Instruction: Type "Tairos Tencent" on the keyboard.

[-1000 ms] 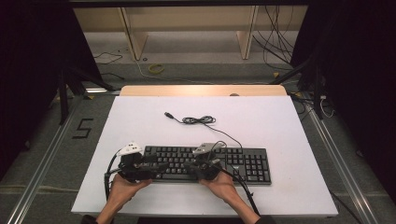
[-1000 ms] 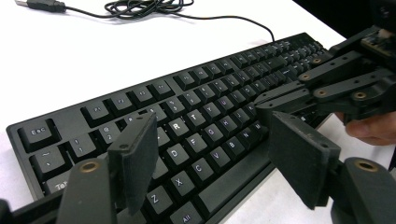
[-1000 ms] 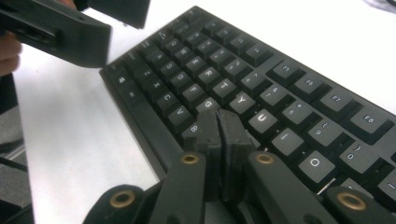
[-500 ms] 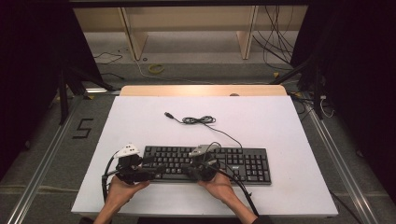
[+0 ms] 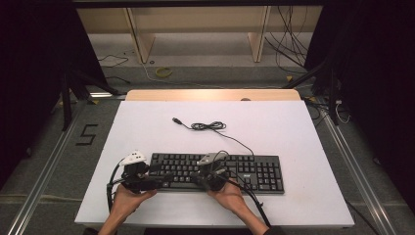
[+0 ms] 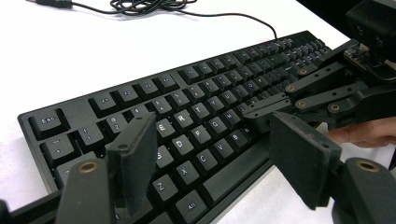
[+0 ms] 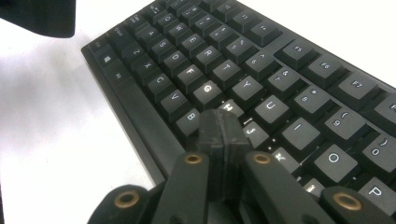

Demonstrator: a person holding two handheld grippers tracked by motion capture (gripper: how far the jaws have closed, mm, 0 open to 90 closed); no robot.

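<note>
Now the right tool point(image 7: 223, 122), shifted a touch leftward along the keyboard point(image 5: 254, 171) at the bench's near edge, sits pinched shut on nothing at the H key, seemingly typing; the left tool point(image 6: 210, 154) gapes empty.

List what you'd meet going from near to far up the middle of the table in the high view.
Black full-size keyboard → coiled black cable with a plug at its end → bare white tabletop → light wooden strip along the table's far edge.
</note>
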